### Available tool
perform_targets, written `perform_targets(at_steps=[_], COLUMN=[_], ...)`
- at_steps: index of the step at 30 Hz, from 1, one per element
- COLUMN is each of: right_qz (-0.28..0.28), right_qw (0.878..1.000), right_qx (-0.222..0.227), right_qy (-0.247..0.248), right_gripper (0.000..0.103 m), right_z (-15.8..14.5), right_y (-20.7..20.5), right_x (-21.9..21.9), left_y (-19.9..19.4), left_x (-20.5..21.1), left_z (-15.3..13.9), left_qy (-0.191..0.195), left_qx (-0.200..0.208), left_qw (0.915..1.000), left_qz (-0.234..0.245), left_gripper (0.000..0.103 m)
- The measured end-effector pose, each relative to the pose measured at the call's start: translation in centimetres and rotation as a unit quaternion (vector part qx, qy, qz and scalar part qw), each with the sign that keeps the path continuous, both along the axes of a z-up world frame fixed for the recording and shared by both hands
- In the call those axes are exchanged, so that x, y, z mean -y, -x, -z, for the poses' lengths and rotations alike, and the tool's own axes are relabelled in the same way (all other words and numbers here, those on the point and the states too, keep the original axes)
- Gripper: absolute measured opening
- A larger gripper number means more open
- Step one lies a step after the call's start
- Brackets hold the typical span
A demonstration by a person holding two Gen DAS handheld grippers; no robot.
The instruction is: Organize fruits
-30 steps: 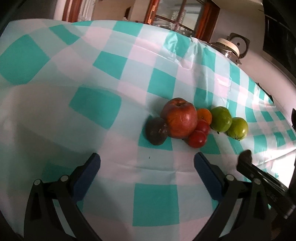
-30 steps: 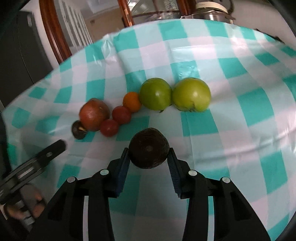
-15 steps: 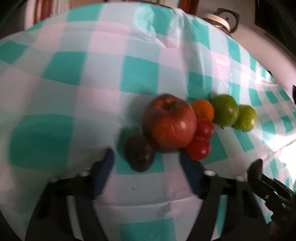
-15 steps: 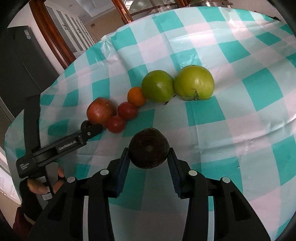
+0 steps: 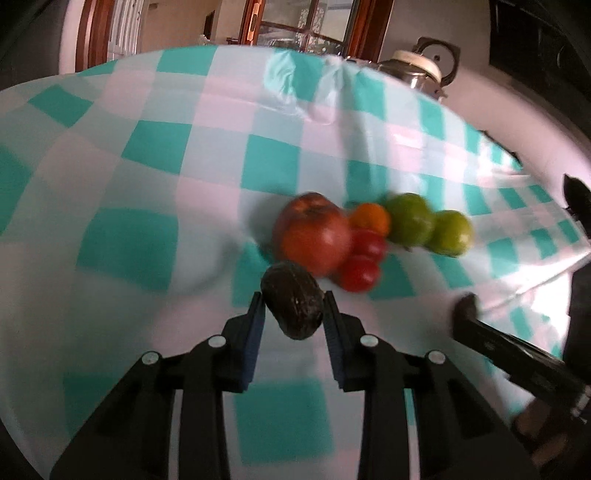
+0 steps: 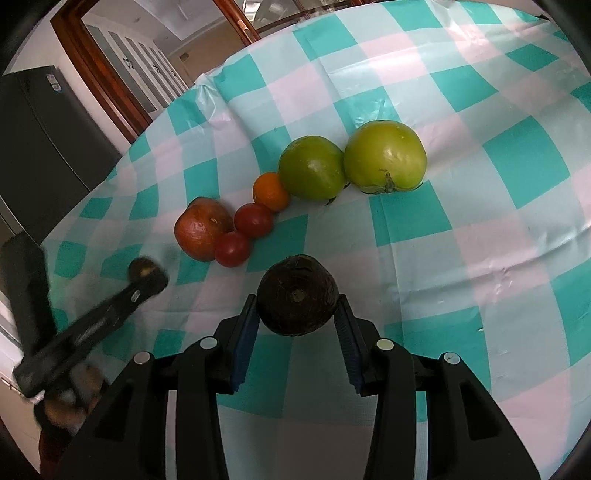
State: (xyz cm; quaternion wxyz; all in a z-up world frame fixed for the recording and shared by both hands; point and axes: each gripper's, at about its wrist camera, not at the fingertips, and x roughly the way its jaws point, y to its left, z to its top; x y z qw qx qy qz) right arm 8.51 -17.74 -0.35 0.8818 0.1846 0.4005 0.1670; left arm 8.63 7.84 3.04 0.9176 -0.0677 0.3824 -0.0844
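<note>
Dark fruit point(image 5: 293, 304) clamped in left hand-held gripper point(image 5: 293, 314), lifted beside apple point(image 5: 314, 234)

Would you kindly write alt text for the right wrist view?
The right gripper holds a dark round fruit above a teal checked tablecloth. Beyond lie two green tomatoes, an orange, two red tomatoes and an apple.

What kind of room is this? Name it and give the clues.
Most likely a home kitchen or dining area: a table under a teal checked tablecloth, a metal kettle at its far edge, a dark fridge-like cabinet and wood-framed glass doors behind.
</note>
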Motion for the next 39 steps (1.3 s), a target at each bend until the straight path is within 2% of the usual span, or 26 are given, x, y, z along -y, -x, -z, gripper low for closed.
perform_targets(at_steps=[5,14,20,23,27,33,39], right_qz=[-0.002,-0.001,0.024,0.032,0.021,0.005,0.02], right_qw=[1.0,1.0,1.0,0.999,0.996,0.991,0.988], right_qx=[-0.003,0.008,0.018,0.012,0.042,0.074,0.089], right_qy=[-0.008,-0.023,-0.009,0.035,0.076,0.11,0.121], right_gripper=[0.042,0.042,0.042,0.042,0.042,0.042,0.042], right_z=[0.1,-0.1,-0.5,-1.0,-2.4,-4.1,-5.0], right_y=[-0.3,0.0,1.0,4.0,10.8,19.0,25.0], right_x=[0.1,0.4,0.6,-0.2,-1.8,-1.8,0.6], left_y=[3.8,4.1,5.2,7.7,11.5,17.5,22.2], left_x=[1.2,0.9,0.6,0.7,0.9,2.6,6.2], left_z=[0.2,0.3,0.1,-0.4,-1.1,-1.9,-3.3], left_qy=[0.019,0.023,0.036,0.033,0.028,0.023,-0.009], left_qx=[-0.002,0.003,0.009,0.019,0.038,0.052,0.08], left_qw=[0.9998,0.9997,0.9993,0.9993,0.9988,0.9971,0.9908], left_qz=[0.007,-0.007,-0.008,0.0,0.014,0.051,0.108], left_gripper=[0.032,0.032,0.032,0.032,0.032,0.032,0.032])
